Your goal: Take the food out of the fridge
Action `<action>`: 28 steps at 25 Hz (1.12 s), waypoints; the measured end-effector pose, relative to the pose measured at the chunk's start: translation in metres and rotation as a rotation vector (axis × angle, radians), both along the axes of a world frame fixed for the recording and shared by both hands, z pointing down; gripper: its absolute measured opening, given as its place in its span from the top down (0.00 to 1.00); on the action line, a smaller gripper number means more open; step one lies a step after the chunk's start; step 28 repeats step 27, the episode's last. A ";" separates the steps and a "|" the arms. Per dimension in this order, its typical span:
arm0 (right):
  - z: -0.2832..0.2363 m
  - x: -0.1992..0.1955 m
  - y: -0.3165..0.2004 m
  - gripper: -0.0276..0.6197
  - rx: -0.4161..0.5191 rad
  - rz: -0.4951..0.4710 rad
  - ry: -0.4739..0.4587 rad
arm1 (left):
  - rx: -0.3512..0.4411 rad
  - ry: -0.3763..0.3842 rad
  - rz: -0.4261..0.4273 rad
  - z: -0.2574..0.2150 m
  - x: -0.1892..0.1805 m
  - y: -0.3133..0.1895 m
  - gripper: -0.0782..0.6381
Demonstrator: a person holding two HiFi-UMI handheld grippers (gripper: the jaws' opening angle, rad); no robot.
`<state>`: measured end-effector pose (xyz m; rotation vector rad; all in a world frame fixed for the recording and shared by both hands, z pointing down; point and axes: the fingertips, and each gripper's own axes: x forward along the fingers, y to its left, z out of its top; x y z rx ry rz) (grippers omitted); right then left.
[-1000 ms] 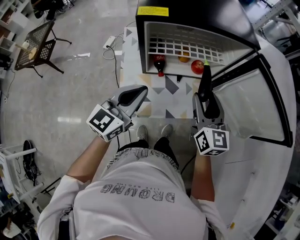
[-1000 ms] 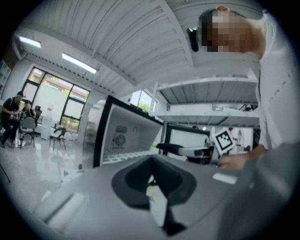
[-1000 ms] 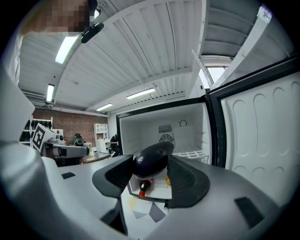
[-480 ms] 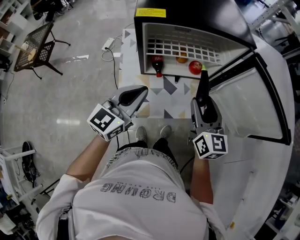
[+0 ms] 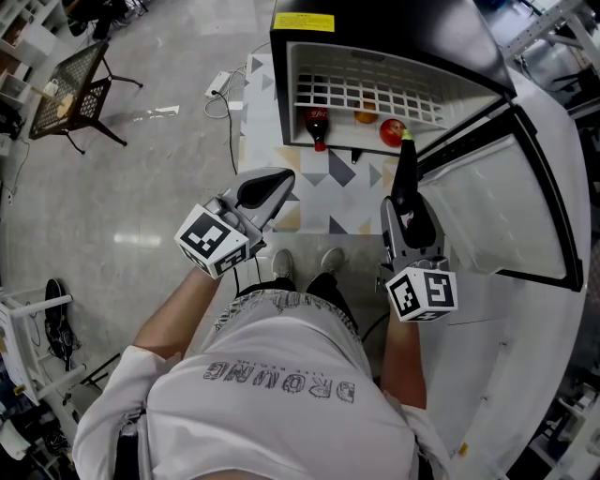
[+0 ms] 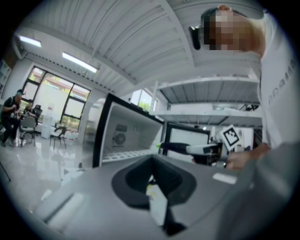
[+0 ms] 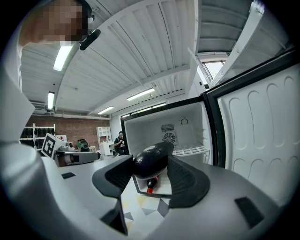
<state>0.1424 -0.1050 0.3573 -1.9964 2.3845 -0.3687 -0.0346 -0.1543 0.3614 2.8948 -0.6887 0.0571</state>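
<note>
A small black fridge (image 5: 375, 28) stands open on the floor ahead of me. On its lower shelf lie a cola bottle (image 5: 318, 127), an orange (image 5: 365, 117) and a red apple (image 5: 392, 131). My right gripper (image 5: 410, 199) is shut on a dark purple eggplant (image 5: 407, 173), whose green stem points at the fridge opening, just outside it. In the right gripper view the eggplant (image 7: 152, 159) fills the space between the jaws, with the bottle (image 7: 151, 185) beyond. My left gripper (image 5: 272, 183) is held left of the fridge front, shut and empty; its jaws (image 6: 152, 161) hold nothing.
The fridge door (image 5: 506, 206) swings wide open to the right. A patterned mat (image 5: 337, 187) lies before the fridge, and the person's shoes (image 5: 305, 267) stand on it. A power strip with cable (image 5: 220, 84) and a black wire stand (image 5: 70, 94) sit to the left.
My right gripper has drawn slightly back from the fridge with the eggplant in it. The left gripper has hardly moved.
</note>
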 end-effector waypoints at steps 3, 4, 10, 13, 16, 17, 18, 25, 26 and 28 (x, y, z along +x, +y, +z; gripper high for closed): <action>0.001 0.000 -0.001 0.61 -0.006 -0.003 0.006 | -0.002 0.001 -0.001 0.000 0.001 0.000 0.88; 0.001 0.000 -0.001 0.61 -0.008 -0.004 0.008 | -0.002 0.001 -0.001 0.000 0.001 -0.001 0.88; 0.004 -0.002 -0.004 0.61 -0.013 -0.011 0.001 | -0.002 0.004 -0.002 0.000 0.001 -0.002 0.88; 0.004 -0.003 -0.005 0.61 -0.014 -0.017 0.006 | -0.003 0.005 -0.003 -0.001 0.002 -0.002 0.88; 0.003 -0.004 -0.006 0.61 -0.014 -0.022 0.006 | -0.005 0.004 -0.003 0.000 0.003 -0.003 0.88; 0.003 -0.004 -0.007 0.61 -0.014 -0.023 0.006 | -0.005 0.004 -0.002 0.000 0.003 -0.003 0.88; 0.003 -0.004 -0.008 0.61 -0.014 -0.023 0.006 | -0.005 0.005 -0.002 0.000 0.004 -0.003 0.88; 0.005 -0.003 -0.011 0.61 -0.020 -0.028 0.003 | -0.006 0.006 -0.003 0.001 0.006 -0.005 0.88; 0.005 -0.003 -0.012 0.61 -0.021 -0.029 0.003 | -0.006 0.006 -0.003 0.001 0.006 -0.006 0.88; 0.005 -0.004 -0.013 0.61 -0.022 -0.029 0.002 | -0.006 0.006 -0.003 0.001 0.006 -0.007 0.88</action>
